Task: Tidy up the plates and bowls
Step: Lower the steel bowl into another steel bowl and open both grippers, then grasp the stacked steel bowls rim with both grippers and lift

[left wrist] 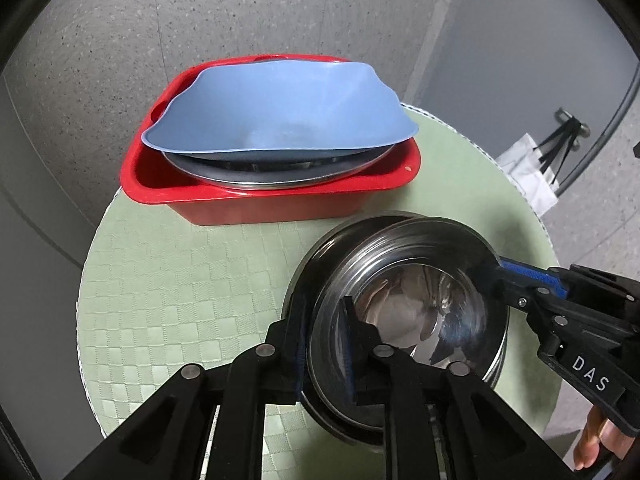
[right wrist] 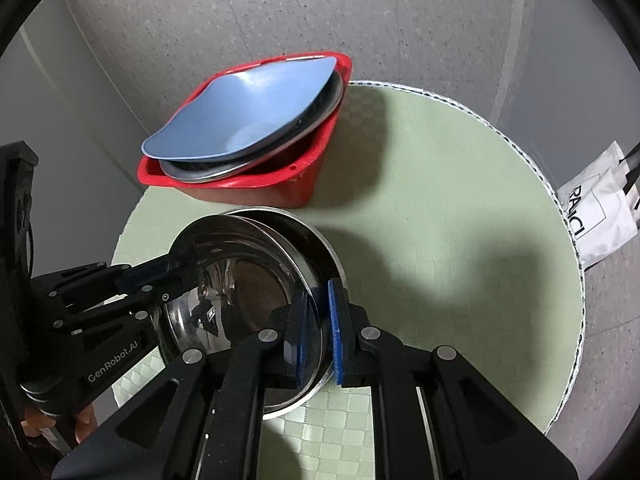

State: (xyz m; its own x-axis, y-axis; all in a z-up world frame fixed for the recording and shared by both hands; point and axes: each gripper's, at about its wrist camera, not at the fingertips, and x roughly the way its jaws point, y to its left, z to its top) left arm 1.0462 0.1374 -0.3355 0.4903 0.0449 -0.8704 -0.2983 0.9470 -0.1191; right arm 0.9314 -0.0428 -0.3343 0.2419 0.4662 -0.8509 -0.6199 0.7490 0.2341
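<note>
1. We see the left hand-held gripper [left wrist: 326, 344] and right hand-held gripper [right wrist: 318, 336] each pinching opposite rims of the shiny round steel bowl [left wrist: 416, 312].
2. We see the bowl above the green checkered bench [left wrist: 180, 280], near the red plastic tub [left wrist: 260, 204] holding a blue wavy plate [left wrist: 280, 112].

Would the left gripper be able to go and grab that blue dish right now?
Probably not: the left gripper is shut on the steel bowl rim. Nothing blocks the blue dish otherwise.

I see a polished, mirror-bright metal bowl [left wrist: 420, 312], a glossy red plastic tub [left wrist: 280, 196], a matt blue plastic plate [left wrist: 280, 108] over a dull steel plate [left wrist: 280, 178], a woven checkered green mat [left wrist: 180, 280], and speckled rough walls [left wrist: 200, 20].
</note>
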